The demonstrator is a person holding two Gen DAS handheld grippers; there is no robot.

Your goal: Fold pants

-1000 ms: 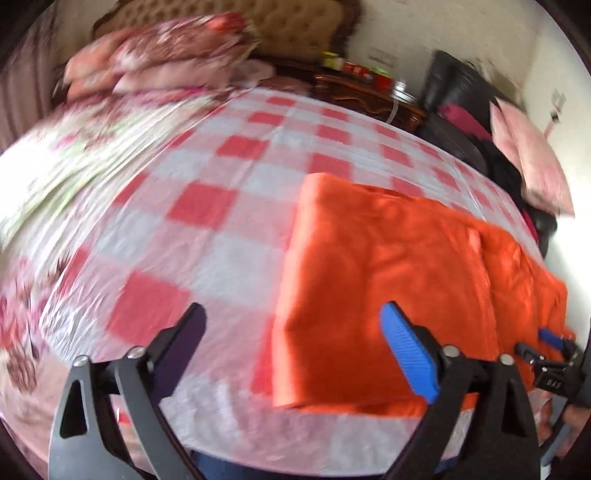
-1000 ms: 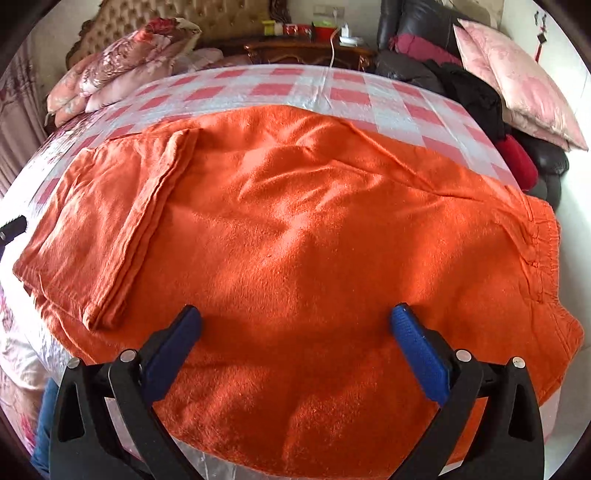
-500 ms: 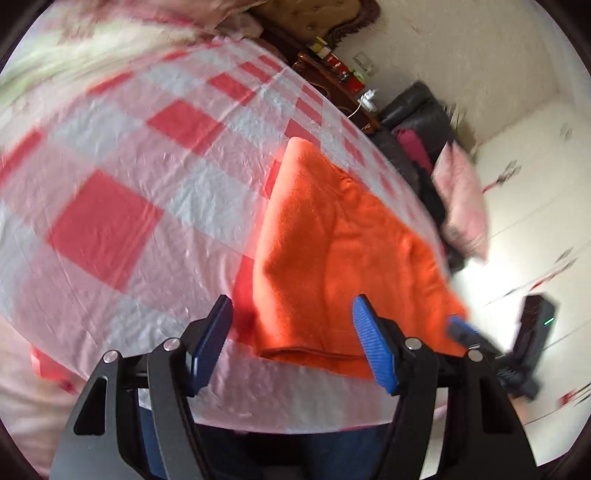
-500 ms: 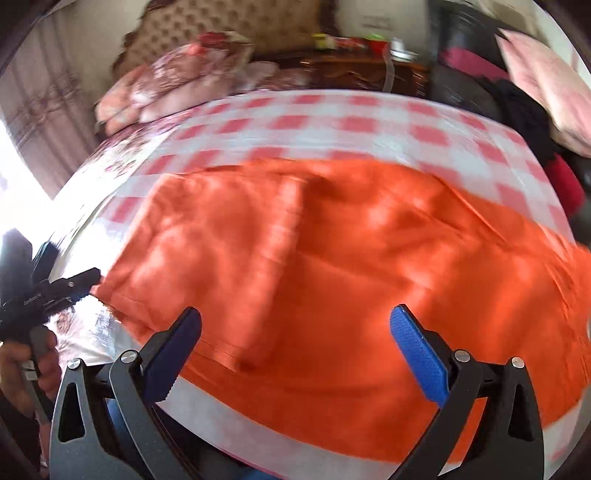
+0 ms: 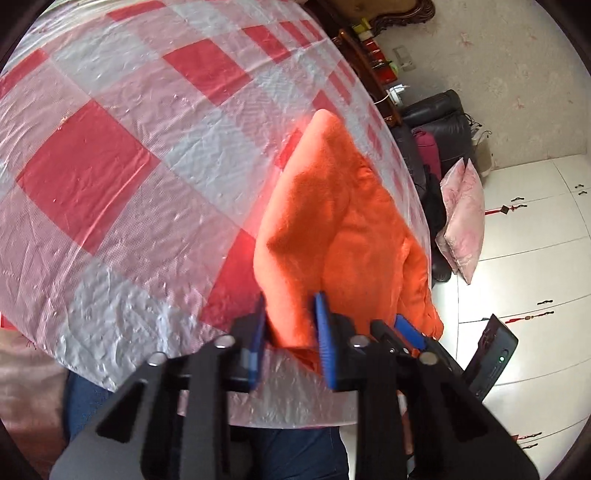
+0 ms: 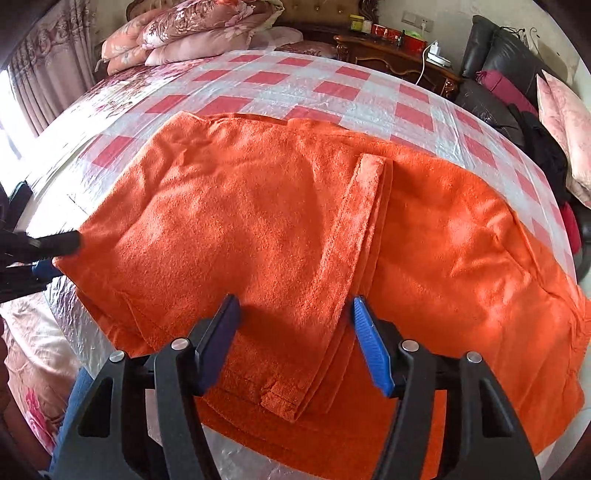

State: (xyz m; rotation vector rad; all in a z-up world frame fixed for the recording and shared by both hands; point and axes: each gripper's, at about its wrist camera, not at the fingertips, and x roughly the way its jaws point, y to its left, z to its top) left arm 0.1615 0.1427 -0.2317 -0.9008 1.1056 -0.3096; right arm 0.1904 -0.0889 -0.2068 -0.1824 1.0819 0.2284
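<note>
Orange fleece pants (image 6: 280, 229) lie spread on the checked bed cover, with the leg end folded over to about the middle, its hem (image 6: 365, 206) running across. My left gripper (image 5: 290, 328) is shut on the folded left edge of the pants (image 5: 332, 221), at the bed's near edge; it shows in the right wrist view (image 6: 55, 243) at the far left. My right gripper (image 6: 293, 347) is open, its jaws standing wide over the near edge of the folded layer. Its blue pads (image 5: 406, 328) show just right of my left gripper.
The bed has a red and white checked plastic cover (image 6: 332, 85). Floral pillows (image 6: 192, 29) lie at the headboard. A wooden nightstand (image 6: 391, 51) with jars, a black sofa (image 6: 495, 74) with clothes and pink cushions (image 6: 565, 122) stand to the right. White cupboards (image 5: 535, 251) are beyond.
My left gripper has come down on the left edge of the pants and shut on it. My right gripper has moved left, to the near edge of the folded layer, and stays open.
</note>
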